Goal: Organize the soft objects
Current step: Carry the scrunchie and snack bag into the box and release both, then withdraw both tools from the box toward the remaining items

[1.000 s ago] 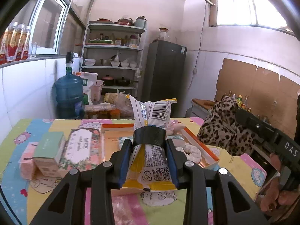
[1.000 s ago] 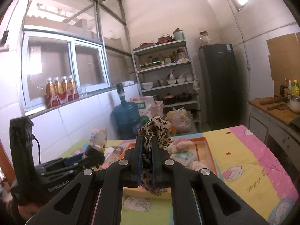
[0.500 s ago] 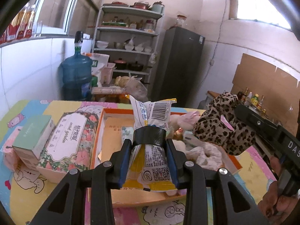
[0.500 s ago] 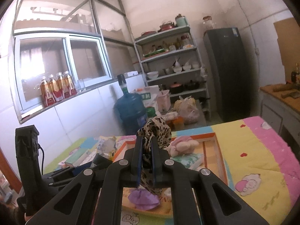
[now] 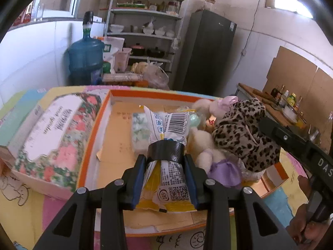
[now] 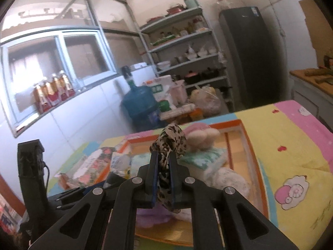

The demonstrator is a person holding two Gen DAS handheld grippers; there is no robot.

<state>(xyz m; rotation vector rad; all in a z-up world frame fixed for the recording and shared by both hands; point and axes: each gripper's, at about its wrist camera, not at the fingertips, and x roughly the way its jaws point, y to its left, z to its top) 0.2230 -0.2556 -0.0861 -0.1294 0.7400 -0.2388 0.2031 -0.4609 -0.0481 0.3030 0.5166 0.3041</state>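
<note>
My left gripper [image 5: 164,160] is shut on a white and yellow snack bag [image 5: 172,125] with a black band, held upright over the orange-rimmed tray [image 5: 97,129]. The right gripper [image 6: 163,156] pinches a leopard-print cloth [image 6: 172,137] above the same tray [image 6: 249,145]; its jaws are opening, and the cloth is still pressed between the pads. In the left wrist view the leopard-print cloth [image 5: 243,141] hangs just right of the bag, over a cream plush toy in a purple dress [image 5: 206,152]. A green-white tissue pack [image 5: 139,131] lies in the tray.
A floral box [image 5: 56,133] lies on the cartoon tablecloth left of the tray. Behind the table stand a blue water jug [image 5: 85,58], a shelf rack [image 5: 145,20] and a dark fridge [image 5: 208,52]. A hand [image 5: 306,225] grips the right tool's handle.
Both grippers have moved forward and down towards the tray, which now fills more of both views. The bag and the leopard cloth stay gripped.
</note>
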